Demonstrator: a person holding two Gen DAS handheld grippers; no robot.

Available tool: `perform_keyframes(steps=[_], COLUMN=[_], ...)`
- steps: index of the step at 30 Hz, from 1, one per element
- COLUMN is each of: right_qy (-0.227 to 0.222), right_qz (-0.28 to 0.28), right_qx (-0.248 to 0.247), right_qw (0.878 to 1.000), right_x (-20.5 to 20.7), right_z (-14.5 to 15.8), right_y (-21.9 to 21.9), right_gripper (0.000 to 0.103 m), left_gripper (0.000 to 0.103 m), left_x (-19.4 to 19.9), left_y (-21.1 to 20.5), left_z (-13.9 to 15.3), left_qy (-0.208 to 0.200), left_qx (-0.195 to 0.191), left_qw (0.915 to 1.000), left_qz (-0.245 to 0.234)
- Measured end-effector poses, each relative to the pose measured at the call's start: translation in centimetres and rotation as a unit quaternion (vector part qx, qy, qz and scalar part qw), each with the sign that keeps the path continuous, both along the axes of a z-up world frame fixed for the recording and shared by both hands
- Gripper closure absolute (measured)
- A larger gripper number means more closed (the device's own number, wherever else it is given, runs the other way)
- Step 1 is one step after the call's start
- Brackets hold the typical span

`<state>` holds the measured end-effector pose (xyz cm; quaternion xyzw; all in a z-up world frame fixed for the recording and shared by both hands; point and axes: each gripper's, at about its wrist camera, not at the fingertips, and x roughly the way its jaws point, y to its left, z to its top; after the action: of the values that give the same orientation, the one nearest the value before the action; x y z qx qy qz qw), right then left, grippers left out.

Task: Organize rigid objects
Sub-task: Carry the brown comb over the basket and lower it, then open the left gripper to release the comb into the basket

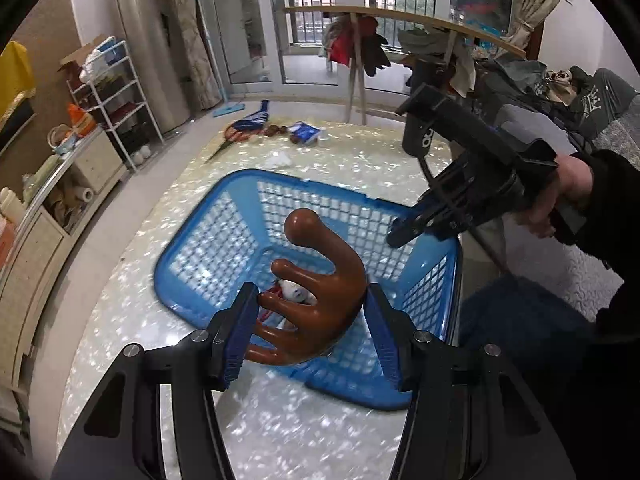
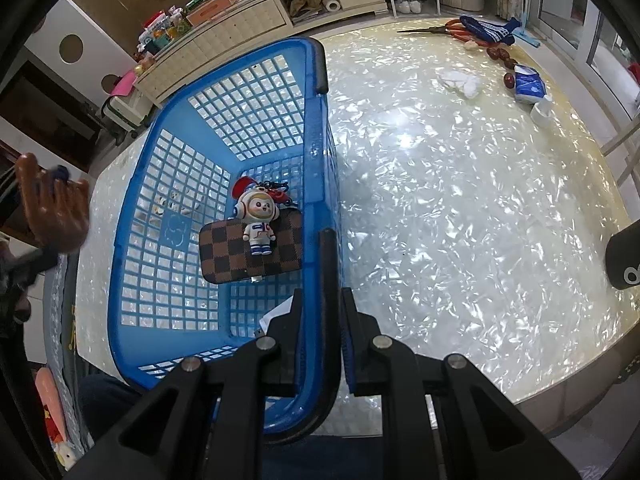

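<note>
My left gripper (image 1: 310, 330) is shut on a brown wooden claw-shaped massager (image 1: 320, 280), held in the air over the near side of the blue plastic basket (image 1: 216, 240). The massager (image 2: 52, 208) also shows at the left edge of the right wrist view. My right gripper (image 2: 320, 320) is shut on the basket's rim (image 2: 326, 264) at its black handle. Inside the basket lie a brown checkered case (image 2: 224, 252) and an astronaut figure keychain (image 2: 258, 220) on top of it. The right gripper (image 1: 404, 232) appears in the left wrist view, held by a hand in a dark sleeve.
The basket stands on a pearly white table (image 2: 460, 200). At the table's far end lie scissors (image 2: 448, 28), a blue knitted item (image 2: 488, 28), dark red round objects (image 2: 508, 78), a tissue pack (image 2: 528, 88), crumpled tissue (image 2: 460, 80) and a small white cup (image 2: 542, 114). A cabinet (image 2: 240, 28) runs behind.
</note>
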<state>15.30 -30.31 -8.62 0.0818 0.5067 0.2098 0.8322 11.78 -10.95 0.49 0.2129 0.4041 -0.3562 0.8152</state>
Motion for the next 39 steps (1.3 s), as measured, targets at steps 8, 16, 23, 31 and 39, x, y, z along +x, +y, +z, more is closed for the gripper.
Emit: perform_keyframes(steps=[8, 16, 23, 31, 39], right_qy=[0.000, 0.001, 0.007, 0.007, 0.007], right_qz=[-0.001, 0.001, -0.001, 0.000, 0.000], right_qx=[0.007, 0.021, 0.025, 0.029, 0.029], right_qw=[1.000, 1.000, 1.000, 1.000, 1.000], right_x=[0.1, 0.4, 0.5, 0.5, 0.5], right_z=[-0.1, -0.4, -0.6, -0.6, -0.6], right_y=[0.0, -0.2, -0.1, -0.1, -0.1], right_gripper=[0.089, 0.089, 0.088, 0.088, 0.088], left_gripper=[0.045, 0.044, 0.044, 0.044, 0.044], left_x=[1.8, 3.5, 4.9, 6.8, 7.7], left_y=[-4.2, -5.5, -5.6, -4.9, -6.1], left_z=[-4.5, -8.1, -10.2, -10.1, -10.7], left_qy=[0.039, 0.072, 0.109, 0.143, 0.159], left_qx=[0.013, 0.074, 0.078, 0.050, 0.068], left_qw=[0.9992, 0.9944, 0.9884, 0.9808, 0.9719], left_qz=[-0.003, 0.025, 0.071, 0.122, 0.160])
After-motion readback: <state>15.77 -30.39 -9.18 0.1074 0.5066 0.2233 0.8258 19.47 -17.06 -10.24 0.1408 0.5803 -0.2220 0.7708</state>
